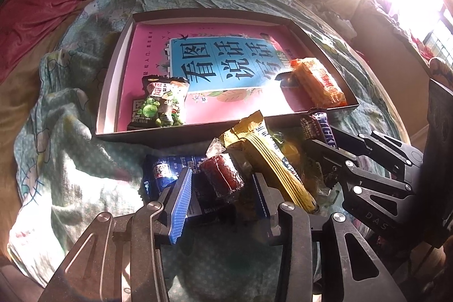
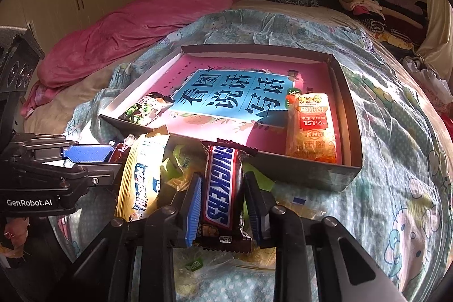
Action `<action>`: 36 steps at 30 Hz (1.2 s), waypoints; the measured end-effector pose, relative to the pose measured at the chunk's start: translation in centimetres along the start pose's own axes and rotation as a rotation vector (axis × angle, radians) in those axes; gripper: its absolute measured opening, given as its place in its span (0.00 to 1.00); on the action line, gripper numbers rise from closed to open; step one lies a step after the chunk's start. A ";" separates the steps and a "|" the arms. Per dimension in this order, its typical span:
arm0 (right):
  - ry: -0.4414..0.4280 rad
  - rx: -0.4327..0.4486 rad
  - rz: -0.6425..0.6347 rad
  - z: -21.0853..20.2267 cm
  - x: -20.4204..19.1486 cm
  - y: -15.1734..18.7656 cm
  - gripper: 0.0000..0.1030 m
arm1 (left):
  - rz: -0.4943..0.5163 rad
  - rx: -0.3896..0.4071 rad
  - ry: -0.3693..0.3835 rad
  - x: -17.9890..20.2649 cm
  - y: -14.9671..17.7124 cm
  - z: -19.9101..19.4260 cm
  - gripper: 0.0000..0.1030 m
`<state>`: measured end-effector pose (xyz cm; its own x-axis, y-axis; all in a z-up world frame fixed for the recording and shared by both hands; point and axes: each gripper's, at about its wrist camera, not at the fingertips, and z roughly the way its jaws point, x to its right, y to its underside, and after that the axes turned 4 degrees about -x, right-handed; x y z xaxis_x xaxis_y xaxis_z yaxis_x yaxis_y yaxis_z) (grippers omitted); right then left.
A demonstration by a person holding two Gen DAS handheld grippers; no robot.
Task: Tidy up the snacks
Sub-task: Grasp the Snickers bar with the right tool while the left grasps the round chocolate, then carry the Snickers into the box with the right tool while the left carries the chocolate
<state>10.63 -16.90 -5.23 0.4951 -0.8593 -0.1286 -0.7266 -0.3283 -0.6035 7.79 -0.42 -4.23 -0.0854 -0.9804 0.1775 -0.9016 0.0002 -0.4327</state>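
Right now you are working over a bed covered by a pale blue cartoon-print quilt [image 2: 382,115], with a pink blanket [image 2: 136,36] bunched along its far left side. Lying on the quilt is a shallow cardboard box [image 2: 348,132], and a pink and blue book [image 2: 226,92] is filling its floor. Two snacks are sitting on that book: an orange rice cracker pack [image 2: 311,129] against the right wall and a green pea packet [image 1: 160,106] in the near left corner.

Just in front of the box's near wall, a loose heap of snacks is lying on the quilt. A yellow wafer pack [image 1: 269,160] is slanting across the middle of it, with a blue packet [image 1: 167,169] at the left.

Your right gripper [image 2: 222,203] is clenching a Snickers bar [image 2: 222,188], its blue pads pressing on both long edges. Your left gripper [image 1: 223,188] is straddling a dark red jelly roll [image 1: 222,174] with its jaws partly closed; whether the pads are pressing on it you cannot tell.
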 end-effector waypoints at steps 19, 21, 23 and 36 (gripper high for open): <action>-0.020 0.009 0.012 -0.2 -0.2 -0.3 0.28 | -0.027 0.018 0.049 -0.4 0.1 -0.6 0.33; -0.028 0.014 0.018 -0.4 -0.1 -0.4 0.28 | -0.026 0.027 0.055 -0.4 0.1 -1.0 0.33; -0.037 0.023 0.023 -0.7 0.0 -0.3 0.28 | -0.024 0.034 0.055 -0.3 0.1 -1.3 0.32; -0.067 0.058 0.040 -1.8 0.3 -0.3 0.28 | -0.025 0.070 0.058 -0.4 -0.1 -2.7 0.28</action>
<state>10.13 -17.77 -3.62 0.4986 -0.8424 -0.2045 -0.7183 -0.2694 -0.6414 6.79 0.52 -1.81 -0.0897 -0.9669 0.2389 -0.8720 -0.0396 -0.4879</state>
